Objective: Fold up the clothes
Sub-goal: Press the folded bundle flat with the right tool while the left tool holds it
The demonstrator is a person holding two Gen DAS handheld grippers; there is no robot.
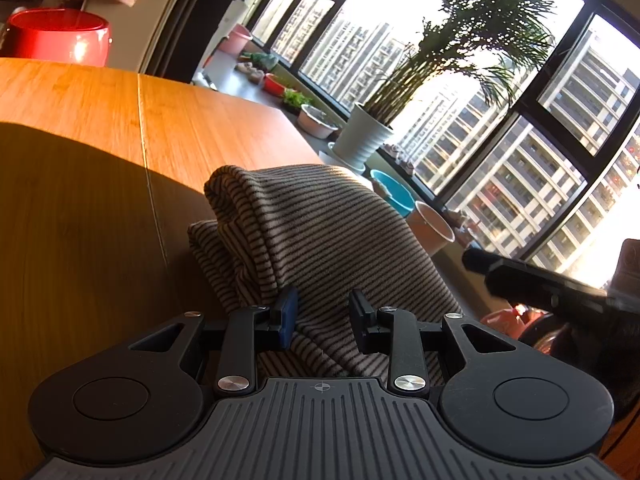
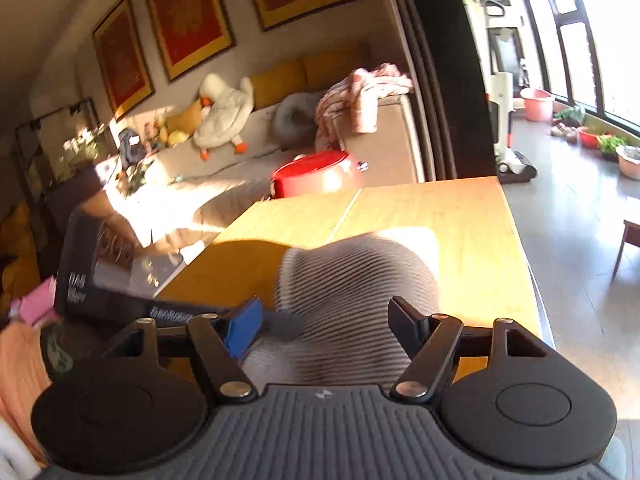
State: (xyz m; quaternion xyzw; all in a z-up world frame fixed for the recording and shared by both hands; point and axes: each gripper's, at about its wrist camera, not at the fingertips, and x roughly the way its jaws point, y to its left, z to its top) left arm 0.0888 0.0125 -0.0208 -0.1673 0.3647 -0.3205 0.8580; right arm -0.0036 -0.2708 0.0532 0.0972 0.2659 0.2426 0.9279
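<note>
A striped brown and cream garment lies bunched and folded over on the wooden table, near its window-side edge. My left gripper is open, its jaws either side of a fold of the cloth, not pinching it. In the right wrist view the same garment is blurred, lying just ahead of my right gripper, which is open wide above it. The left gripper's body shows at the left of that view. The right gripper's finger shows at the right of the left wrist view.
A red tub stands beyond the table's far edge, with a sofa behind it. Plant pots and bowls line the window sill. The table's right edge drops to a tiled floor.
</note>
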